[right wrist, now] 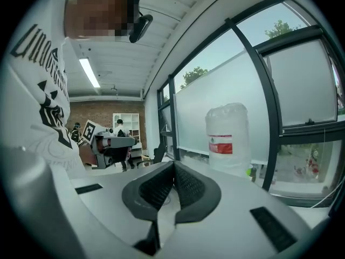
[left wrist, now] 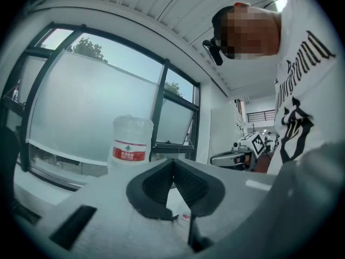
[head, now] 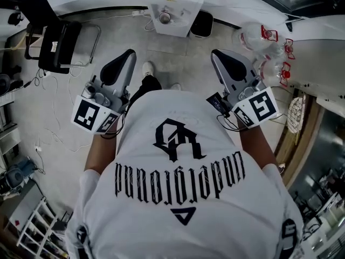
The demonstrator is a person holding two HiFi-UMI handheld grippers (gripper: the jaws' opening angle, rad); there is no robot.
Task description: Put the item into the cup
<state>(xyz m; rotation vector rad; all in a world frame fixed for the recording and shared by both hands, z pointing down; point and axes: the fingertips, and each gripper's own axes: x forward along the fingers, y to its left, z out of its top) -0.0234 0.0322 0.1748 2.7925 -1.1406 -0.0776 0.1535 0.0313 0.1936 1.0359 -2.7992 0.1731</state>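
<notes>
Showing the pre-start stage: left gripper (head: 128,55) and right gripper (head: 216,54), each with 2 jaws closed together, empty; no cup or item visible, so finding them likely comes next.

Right tongs (right wrist: 173,163) tip to tip, empty, red-labelled water jug (right wrist: 228,139) beyond

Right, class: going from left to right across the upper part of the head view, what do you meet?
Black chair → left gripper → white cabinet → right gripper → clear water bottles.
</notes>
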